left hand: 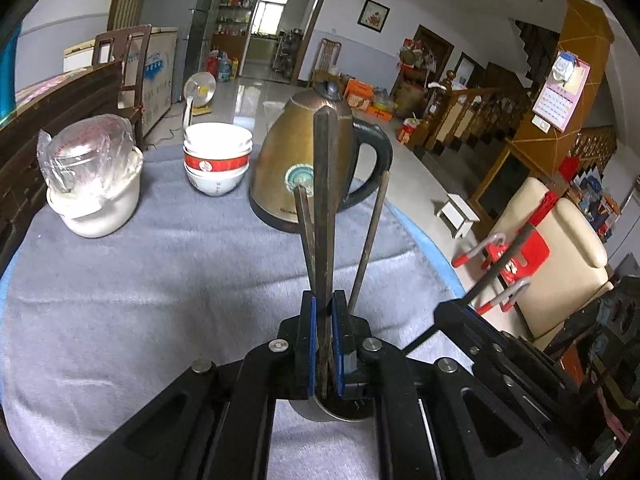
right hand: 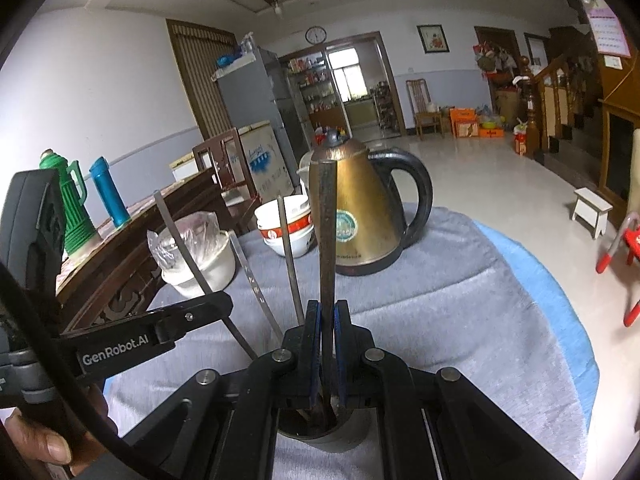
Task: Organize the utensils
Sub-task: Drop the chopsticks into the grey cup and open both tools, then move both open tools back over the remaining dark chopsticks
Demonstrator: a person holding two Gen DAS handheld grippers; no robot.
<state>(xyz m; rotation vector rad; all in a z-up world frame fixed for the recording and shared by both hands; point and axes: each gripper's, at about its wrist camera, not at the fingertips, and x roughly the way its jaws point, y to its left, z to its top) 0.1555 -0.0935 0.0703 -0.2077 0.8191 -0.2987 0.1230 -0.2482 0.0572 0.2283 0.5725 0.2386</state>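
Clearly each gripper, left gripper (left hand: 324, 312) and right gripper (right hand: 328, 316), pinches a chopstick (left hand: 325, 216) over the metal cup (left hand: 340, 414) near the surface's front edge, so a skewed lowering could tip it.

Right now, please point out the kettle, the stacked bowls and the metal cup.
kettle (left hand: 280, 168): left wrist view, golden body.
stacked bowls (left hand: 218, 152): left wrist view, red band.
metal cup (right hand: 320, 436): right wrist view, front rim.

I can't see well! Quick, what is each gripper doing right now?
Left gripper: shut on a chopstick.
Right gripper: shut on another chopstick.
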